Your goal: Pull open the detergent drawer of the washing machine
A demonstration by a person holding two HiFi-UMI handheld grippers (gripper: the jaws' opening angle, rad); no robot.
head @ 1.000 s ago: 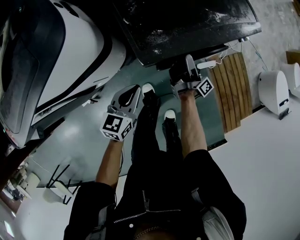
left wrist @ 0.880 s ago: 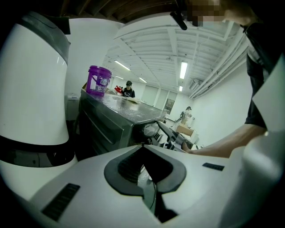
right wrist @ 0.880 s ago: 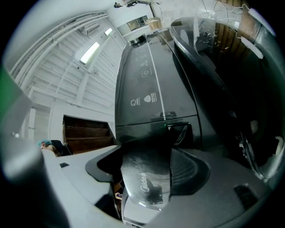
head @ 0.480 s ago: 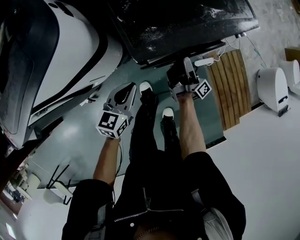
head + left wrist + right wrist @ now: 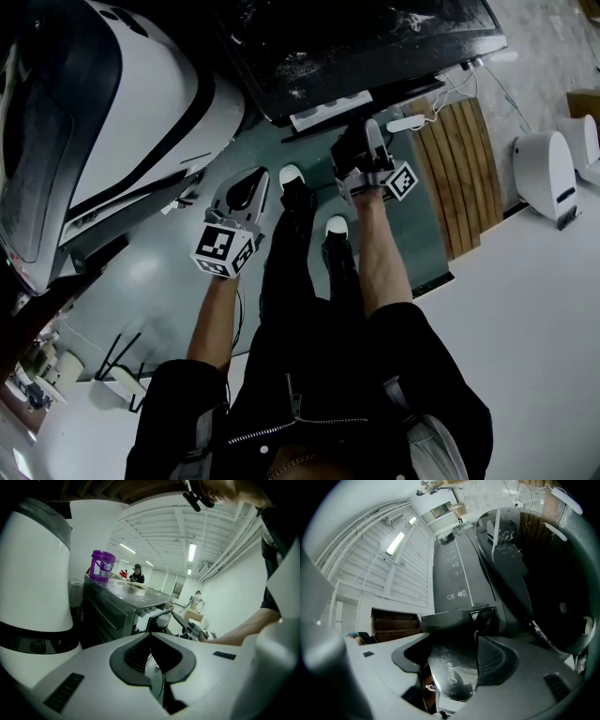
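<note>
**Drawer gripped, partly out – pull in progress**

Near: the left gripper (image 5: 150,636) hangs low at the person's side with its jaws together and nothing between them. It looks parked, as this job only needs one hand, and it sits clear of the drawer's path.

Mid: the right gripper (image 5: 452,641) is up at the machine's front edge, clamped across the glossy front panel of the detergent drawer (image 5: 330,110). The branded face fills the gap between the pads, so the jaws stand wide. I'd guess it grips the panel's sides because the flat fascia offers no other handle, and the slight upward tilt keeps the pull in line with the drawer's slide.

Far: the washing machine (image 5: 356,47) is the dark body ahead. A pale strip of drawer tray shows just outside its front edge, so the drawer is part-way out rather than fully open.

Judgement: next is a straight, level pull back – any twist risks the pads slipping off the slick panel.

Around it: a purple bucket (image 5: 103,565) on top, and wooden slats (image 5: 464,178) on the floor to the right.
</note>
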